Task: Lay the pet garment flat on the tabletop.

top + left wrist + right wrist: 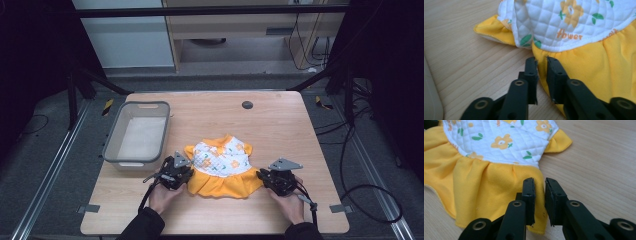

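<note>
A small dress (222,167), with a white quilted flower-print bodice and a yellow gathered skirt, lies flat on the wooden table (280,125) near its front centre. The left tool (174,173), held in the person's left hand (161,196), sits at the skirt's left edge. In the left gripper view its jaws stand slightly parted, with a narrow gap, and the skirt's edge lies at that gap; a firm grip on the cloth cannot be confirmed. The right tool (280,180), held in the right hand (292,202), sits at the skirt's right edge. In the right gripper view its jaws likewise stand slightly parted over the skirt's corner. A grey plastic basin (112,145) rests on the table's left side, apart from the dress.
</note>
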{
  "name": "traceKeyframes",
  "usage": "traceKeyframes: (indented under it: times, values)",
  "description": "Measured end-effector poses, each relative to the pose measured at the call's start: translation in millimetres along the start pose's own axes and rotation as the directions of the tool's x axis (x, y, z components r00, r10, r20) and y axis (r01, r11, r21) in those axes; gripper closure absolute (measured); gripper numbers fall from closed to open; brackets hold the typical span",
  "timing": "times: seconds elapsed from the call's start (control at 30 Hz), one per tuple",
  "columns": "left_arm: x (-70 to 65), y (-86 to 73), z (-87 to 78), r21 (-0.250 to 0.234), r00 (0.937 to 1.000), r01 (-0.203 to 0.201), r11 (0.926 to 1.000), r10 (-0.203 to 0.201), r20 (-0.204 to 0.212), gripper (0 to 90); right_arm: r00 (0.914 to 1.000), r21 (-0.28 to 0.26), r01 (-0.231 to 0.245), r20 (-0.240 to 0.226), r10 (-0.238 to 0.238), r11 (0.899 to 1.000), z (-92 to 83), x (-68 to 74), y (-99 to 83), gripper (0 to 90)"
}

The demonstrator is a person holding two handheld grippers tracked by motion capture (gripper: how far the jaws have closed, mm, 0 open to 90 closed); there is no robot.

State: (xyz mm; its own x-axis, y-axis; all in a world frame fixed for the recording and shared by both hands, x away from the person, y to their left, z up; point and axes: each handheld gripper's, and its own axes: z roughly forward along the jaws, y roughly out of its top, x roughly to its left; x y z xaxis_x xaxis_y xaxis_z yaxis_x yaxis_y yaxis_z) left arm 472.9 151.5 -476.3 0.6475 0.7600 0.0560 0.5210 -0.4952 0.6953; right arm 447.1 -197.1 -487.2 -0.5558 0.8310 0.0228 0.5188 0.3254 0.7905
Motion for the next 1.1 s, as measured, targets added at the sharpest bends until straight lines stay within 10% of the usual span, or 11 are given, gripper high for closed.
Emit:
traceKeyframes:
  times: [0.17, 0.47, 0.67, 1.1]
  values:
    - [2.5, 0.1, -19.5, -0.057, 0.9998, 0.009, 0.9983, -0.01, -0.019, 59.2, 1.0, -0.07, 0.0, -0.009, 0.0, 0.998, -13.6, 2.7, 3.5, 70.8]
    - [-5.6, -6.7, -41.4, -0.103, 0.9995, 0.007, 0.9946, -0.004, 0.032, 55.4, 0.9983, -0.112, 0.015, -0.054, -0.021, 0.994, -25.6, 12.6, 2.2, 64.9]
    - [-22.8, -4.7, -26.8, -0.071, 0.9951, -0.027, 0.9971, 0.034, 0.093, 67.2, 0.9935, -0.1, 0.012, -0.111, -0.023, 0.995, -12.6, 20.6, 2.9, 77.1]
    - [-45.3, -6.3, 8.6, 0.025, 0.9901, -0.113, 0.9933, 0.11, 0.088, 89.6, 0.9869, 0.045, 0.117, -0.118, -0.111, 0.992, 25.0, 40.6, 1.3, 90.0]
